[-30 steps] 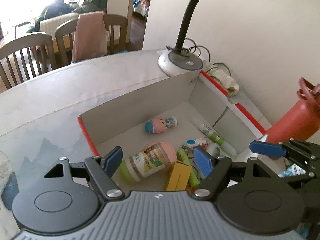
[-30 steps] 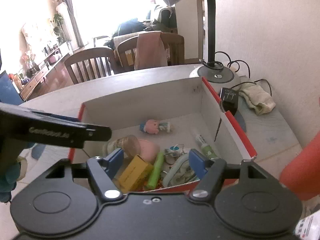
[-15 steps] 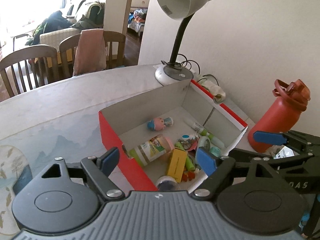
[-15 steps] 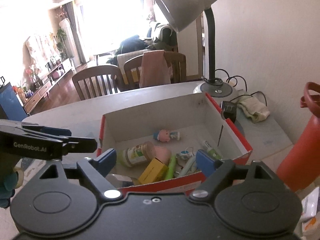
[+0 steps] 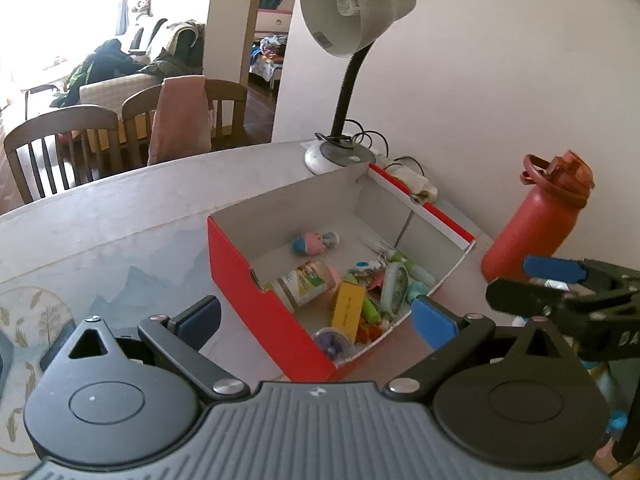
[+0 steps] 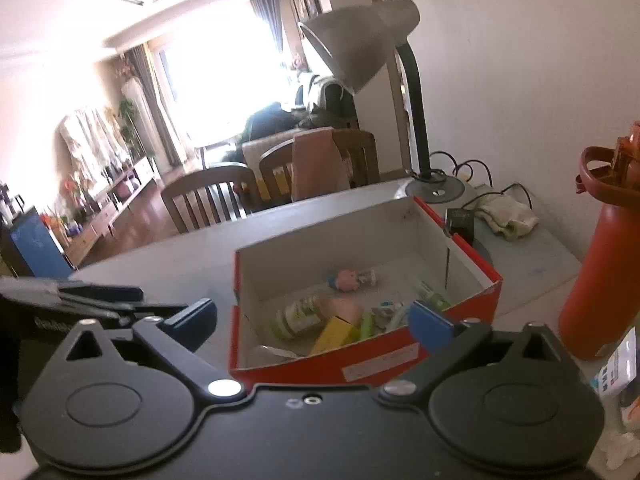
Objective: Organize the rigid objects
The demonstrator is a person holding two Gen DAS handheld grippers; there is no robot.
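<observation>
On the desk [image 5: 120, 216], your red box [image 5: 256, 280] holds a doll [image 5: 316, 241], bottle [image 5: 306, 282], yellow pack [image 5: 348, 310] and green tubes; your left hand-held gripper [image 5: 316, 316] and right hand-held gripper [image 6: 312, 316] are both released, holding nothing.

both wrist views face the red box [image 5: 256, 292] [image 6: 372, 364], perhaps near.

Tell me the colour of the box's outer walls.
Red outside, white inside; the box shows best in the left wrist view.
</observation>
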